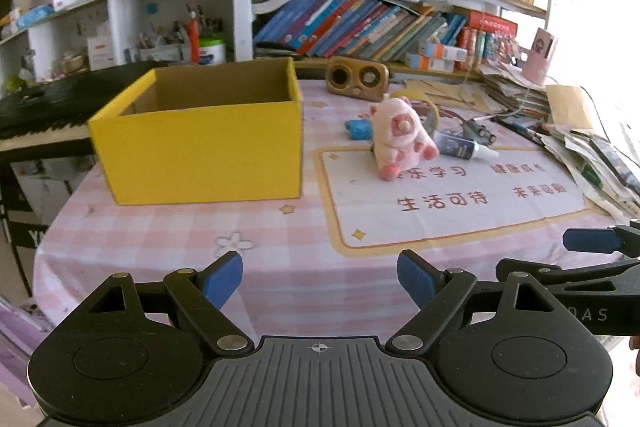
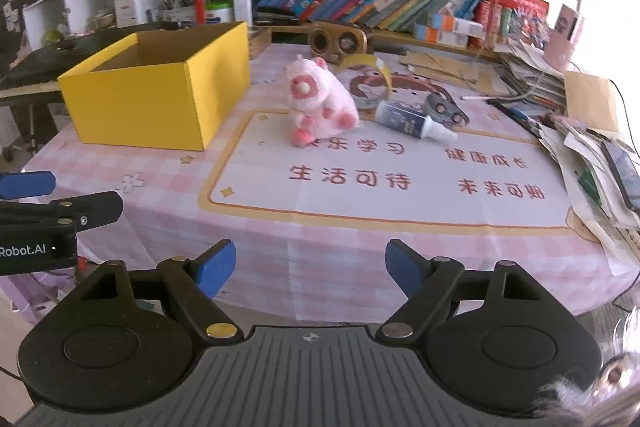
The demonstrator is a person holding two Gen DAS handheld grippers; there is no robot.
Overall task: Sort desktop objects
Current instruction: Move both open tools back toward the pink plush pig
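An open yellow cardboard box (image 1: 200, 151) (image 2: 160, 99) stands on the left of the pink checked tablecloth (image 1: 200, 235) (image 2: 160, 203). To its right lies a pink plush toy (image 1: 400, 139) (image 2: 320, 103), with a blue object (image 1: 358, 129) behind it, a small glue bottle (image 1: 460, 145) (image 2: 412, 121), a tape roll (image 1: 424, 107) (image 2: 372, 71) and a grey clip (image 1: 480, 133) (image 2: 446, 109). My left gripper (image 1: 320, 283) hovers open over the near table edge, nothing between its blue pads. My right gripper (image 2: 310, 267) is open too, also empty, well short of the toy.
A wooden speaker (image 1: 358, 77) (image 2: 338, 41) stands at the back. Paper stacks (image 1: 580, 147) (image 2: 592, 155) crowd the right edge. Shelves of books (image 1: 360, 23) rise behind. A keyboard (image 1: 48, 107) lies left of the table. Each gripper shows at the other's view edge.
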